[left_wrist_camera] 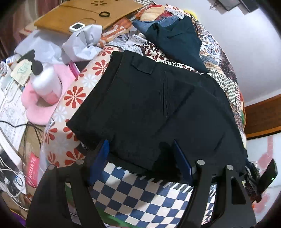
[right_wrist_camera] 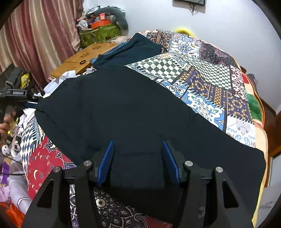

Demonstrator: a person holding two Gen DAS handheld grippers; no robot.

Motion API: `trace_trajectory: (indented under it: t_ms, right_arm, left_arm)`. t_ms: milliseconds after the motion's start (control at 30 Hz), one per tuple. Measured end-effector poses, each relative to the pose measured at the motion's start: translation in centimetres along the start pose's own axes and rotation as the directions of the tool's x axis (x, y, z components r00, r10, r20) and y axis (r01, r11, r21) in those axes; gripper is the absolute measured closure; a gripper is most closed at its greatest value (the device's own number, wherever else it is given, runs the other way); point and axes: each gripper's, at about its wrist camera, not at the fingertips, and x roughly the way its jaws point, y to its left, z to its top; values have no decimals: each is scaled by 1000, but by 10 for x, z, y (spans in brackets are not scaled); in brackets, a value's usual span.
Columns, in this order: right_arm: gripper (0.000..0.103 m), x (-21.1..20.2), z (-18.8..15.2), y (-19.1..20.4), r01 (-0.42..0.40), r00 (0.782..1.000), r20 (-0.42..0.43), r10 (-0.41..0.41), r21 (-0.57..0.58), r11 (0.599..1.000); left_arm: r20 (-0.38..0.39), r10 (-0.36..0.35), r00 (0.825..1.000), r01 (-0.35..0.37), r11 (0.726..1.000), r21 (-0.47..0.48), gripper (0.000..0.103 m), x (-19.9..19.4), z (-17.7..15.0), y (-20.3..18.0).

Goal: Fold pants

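Between both open tongs' tips, black pants [right_wrist_camera: 133, 115] lie on quilt [right_wrist_camera: 202, 84].

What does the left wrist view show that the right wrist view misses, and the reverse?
Only the left wrist view shows the pump bottle on a pink cloth and the pants' pocket flap. Only the right wrist view shows the pink curtain and the left gripper from the side. Both show the black pants on the patchwork bedspread, the wooden tray, and open blue fingers.
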Motion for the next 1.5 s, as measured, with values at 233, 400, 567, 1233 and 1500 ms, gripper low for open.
trace_trajectory:
  t_ms: [233, 400, 567, 1233, 1500]
  right_arm:
    - [50, 1, -3, -1, -11, 1000, 10, 11, 6, 1000]
    - [48, 2, -5, -5, -29, 999, 16, 28, 24, 999]
    - [44, 2, -7, -9, -43, 999, 20, 42, 61, 997]
    - [43, -9, -14, -46, 38, 998, -59, -27, 212, 977]
    - [43, 5, 29, -13, 5, 999, 33, -10, 147, 989]
  left_arm:
    - [-21, -60, 998, 59, 997, -44, 30, 0, -13, 4]
    - [-32, -122, 992, 119, 989, -85, 38, 9, -8, 4]
    - [74, 33, 997, -36, 999, 38, 90, 4, 0, -19]
    - [128, 97, 987, -115, 984, 139, 94, 0, -20, -5]
    - [159, 146, 977, -171, 973, 158, 73, -10, -30, 0]
